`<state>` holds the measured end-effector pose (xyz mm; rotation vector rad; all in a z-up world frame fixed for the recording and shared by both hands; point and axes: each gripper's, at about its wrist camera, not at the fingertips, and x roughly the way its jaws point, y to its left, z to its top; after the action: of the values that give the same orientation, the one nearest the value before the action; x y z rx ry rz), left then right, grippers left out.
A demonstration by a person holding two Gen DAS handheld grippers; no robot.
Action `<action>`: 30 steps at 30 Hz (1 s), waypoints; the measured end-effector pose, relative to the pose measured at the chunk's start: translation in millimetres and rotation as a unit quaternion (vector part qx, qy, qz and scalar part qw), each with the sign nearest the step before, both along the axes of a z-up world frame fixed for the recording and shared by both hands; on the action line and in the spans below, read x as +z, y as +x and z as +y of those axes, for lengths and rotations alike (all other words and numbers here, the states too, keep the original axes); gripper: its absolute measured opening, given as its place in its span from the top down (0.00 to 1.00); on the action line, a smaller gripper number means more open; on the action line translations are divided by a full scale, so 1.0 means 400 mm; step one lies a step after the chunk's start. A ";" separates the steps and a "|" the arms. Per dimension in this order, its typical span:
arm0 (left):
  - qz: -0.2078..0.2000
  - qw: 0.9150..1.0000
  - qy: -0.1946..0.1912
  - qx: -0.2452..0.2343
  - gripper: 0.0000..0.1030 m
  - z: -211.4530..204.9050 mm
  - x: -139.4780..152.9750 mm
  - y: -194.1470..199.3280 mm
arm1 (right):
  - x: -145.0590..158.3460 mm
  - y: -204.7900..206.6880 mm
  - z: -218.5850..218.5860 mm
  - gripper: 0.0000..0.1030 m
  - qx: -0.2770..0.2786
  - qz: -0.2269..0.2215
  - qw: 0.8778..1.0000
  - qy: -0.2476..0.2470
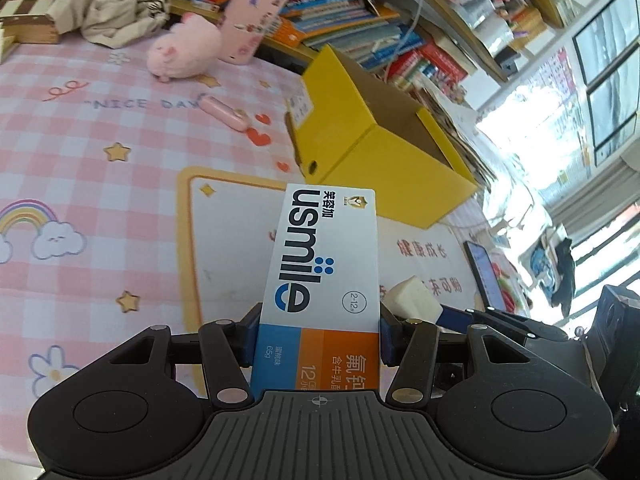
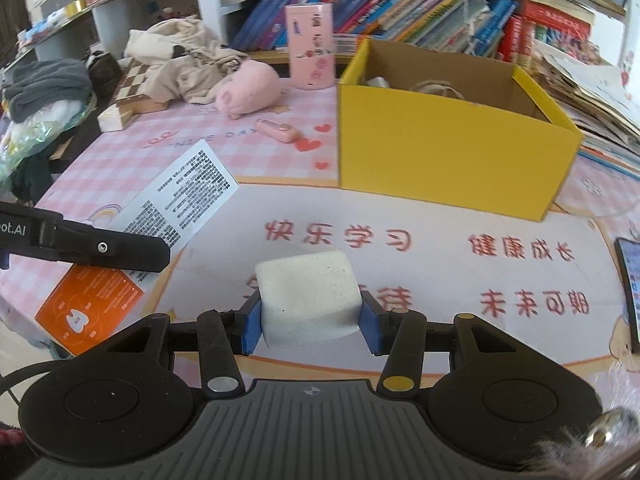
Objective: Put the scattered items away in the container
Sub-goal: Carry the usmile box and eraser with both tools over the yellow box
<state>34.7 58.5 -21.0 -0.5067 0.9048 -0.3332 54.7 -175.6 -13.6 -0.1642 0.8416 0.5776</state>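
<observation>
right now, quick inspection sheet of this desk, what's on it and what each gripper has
surface: pink checked table cover with a printed mat in front
job's things: toothpaste box and white sponge block held above the mat; yellow box open, some items inside, unclear which
clutter: pink plush toy, small pink case, tall pink box, crumpled cloth, chessboard, phone at the mat's right edge
grippers: left gripper shut on the toothpaste box; right gripper shut on the sponge block
cables: white cord hanging by the books
surroundings: shelves packed with books
</observation>
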 end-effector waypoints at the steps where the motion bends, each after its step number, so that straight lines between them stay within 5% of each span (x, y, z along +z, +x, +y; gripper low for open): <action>1: 0.001 1.000 0.002 -0.004 0.49 -0.009 0.000 0.003 | -0.001 0.002 -0.008 0.55 -0.003 0.001 1.000 0.000; 30: 0.016 0.997 0.017 -0.069 0.49 -0.231 -0.003 0.124 | -0.006 0.089 -0.223 0.55 -0.074 0.014 0.997 0.005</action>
<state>84.5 -33.8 -22.1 -0.4205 0.9773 -0.4363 90.4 -265.0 -15.8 -0.0829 0.8704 0.4467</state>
